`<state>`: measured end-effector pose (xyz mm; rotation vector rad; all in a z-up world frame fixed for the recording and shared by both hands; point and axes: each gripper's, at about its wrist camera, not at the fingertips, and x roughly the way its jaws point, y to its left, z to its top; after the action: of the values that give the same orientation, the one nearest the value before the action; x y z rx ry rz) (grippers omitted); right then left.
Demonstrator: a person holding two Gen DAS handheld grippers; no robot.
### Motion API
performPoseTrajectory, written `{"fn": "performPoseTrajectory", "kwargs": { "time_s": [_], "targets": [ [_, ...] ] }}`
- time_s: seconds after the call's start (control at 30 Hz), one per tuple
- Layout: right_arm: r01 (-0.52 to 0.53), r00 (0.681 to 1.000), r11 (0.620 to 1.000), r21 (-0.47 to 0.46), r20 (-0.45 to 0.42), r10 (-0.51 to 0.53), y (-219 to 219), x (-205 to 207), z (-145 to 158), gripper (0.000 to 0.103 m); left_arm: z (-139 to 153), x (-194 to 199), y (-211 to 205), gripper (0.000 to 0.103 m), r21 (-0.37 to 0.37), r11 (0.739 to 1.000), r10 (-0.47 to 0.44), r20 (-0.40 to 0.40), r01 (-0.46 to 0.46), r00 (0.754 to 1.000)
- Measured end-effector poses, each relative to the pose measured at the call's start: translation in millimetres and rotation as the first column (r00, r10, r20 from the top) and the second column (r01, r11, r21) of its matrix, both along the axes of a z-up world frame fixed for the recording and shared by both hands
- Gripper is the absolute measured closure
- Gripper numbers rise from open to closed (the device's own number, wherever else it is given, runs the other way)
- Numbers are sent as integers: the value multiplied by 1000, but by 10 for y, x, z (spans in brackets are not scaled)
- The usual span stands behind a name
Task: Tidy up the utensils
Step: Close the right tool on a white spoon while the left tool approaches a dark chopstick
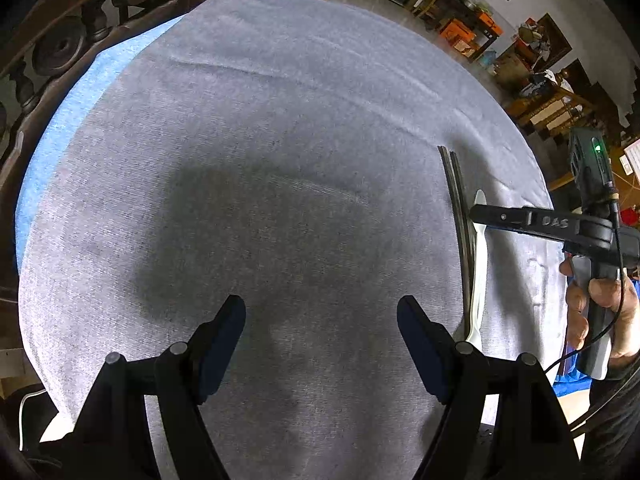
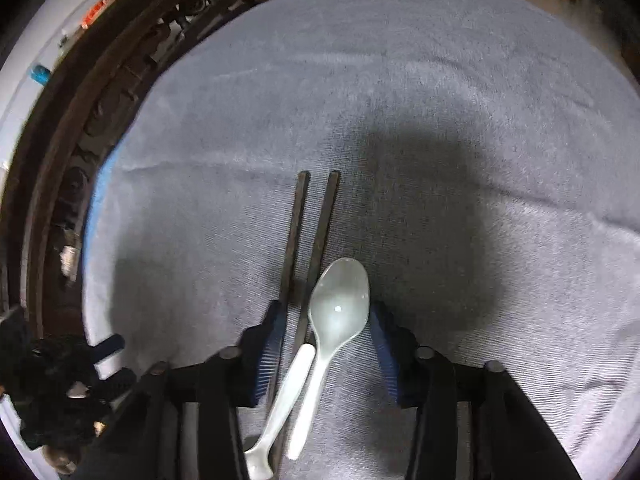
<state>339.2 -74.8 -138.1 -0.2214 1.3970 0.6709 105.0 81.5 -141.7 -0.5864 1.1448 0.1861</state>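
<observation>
**Right gripper poised over spoons and chopsticks on the grey cloth**

At the left, the left gripper [image 1: 320, 336] hangs above a bare stretch of the grey cloth [image 1: 260, 140], its fingers spread wide with nothing between them. A blue layer [image 1: 56, 128] shows beneath the cloth's left edge, and a dark carved wooden rail [image 1: 52, 44] curves beyond it.

Further right, the utensils lie together near the cloth's right side. Two dark chopsticks [image 2: 308, 240] rest side by side, almost parallel, pointing away from the right wrist camera. Just beside them lies a pale spoon [image 2: 340, 300], bowl up, its edge touching the nearer chopstick. A second pale spoon [image 2: 280, 404] lies crossed under the first one's handle, its bowl toward the camera.

The right gripper [image 2: 326, 332], held by a hand [image 1: 600, 304], points down over this group. Its blue-padded fingers [image 2: 272, 344] straddle the spoon bowl and the chopsticks' near ends. They are partly drawn in, and whether the pads press on anything cannot be told.
</observation>
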Motion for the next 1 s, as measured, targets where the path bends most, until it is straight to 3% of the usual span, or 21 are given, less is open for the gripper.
{"fn": "performPoseTrajectory", "kwargs": {
  "time_s": [0.03,0.07,0.1,0.43,0.53,0.63,0.7,0.77,0.9,0.93,0.97,1.0],
  "targets": [
    [4,1000,1000,7,-8,-4,-18,9,-5,78,9,1,-5,25,0,1000,0,-1,0,1000],
    [9,1000,1000,5,-24,-9,-59,25,-21,93,8,-3,-20,25,-1,1000,-2,1,2,1000],
    [17,999,1000,7,-28,-16,-110,38,-25,97,7,34,-48,25,2,1000,-5,2,5,1000],
    [71,997,997,22,-17,-71,-560,128,30,97,147,286,-129,25,11,998,-58,10,58,998],
    [64,998,996,68,6,-65,-575,134,105,93,146,345,-142,25,18,998,-65,6,65,998],
    [29,1000,999,46,4,-29,-439,112,88,70,134,372,-123,25,20,998,-63,3,62,998],
    [-4,1000,1000,24,4,4,-350,93,52,65,135,381,-100,25,18,998,-60,2,60,998],
    [-29,999,1000,-1,20,29,-224,32,24,46,118,360,-81,25,19,998,-54,-3,54,999],
    [-74,997,996,-57,20,76,-13,-65,-106,47,101,365,-42,25,13,998,-54,-12,54,998],
    [-83,995,994,-77,45,86,20,-100,-116,54,106,371,-42,25,15,998,-56,-12,56,998],
    [-91,993,991,-103,60,97,51,-119,-125,70,115,392,-48,25,17,998,-57,-11,57,998],
    [-83,994,992,-98,58,89,46,-107,-125,70,122,414,-54,25,19,998,-61,-11,61,998]
  ]
}}
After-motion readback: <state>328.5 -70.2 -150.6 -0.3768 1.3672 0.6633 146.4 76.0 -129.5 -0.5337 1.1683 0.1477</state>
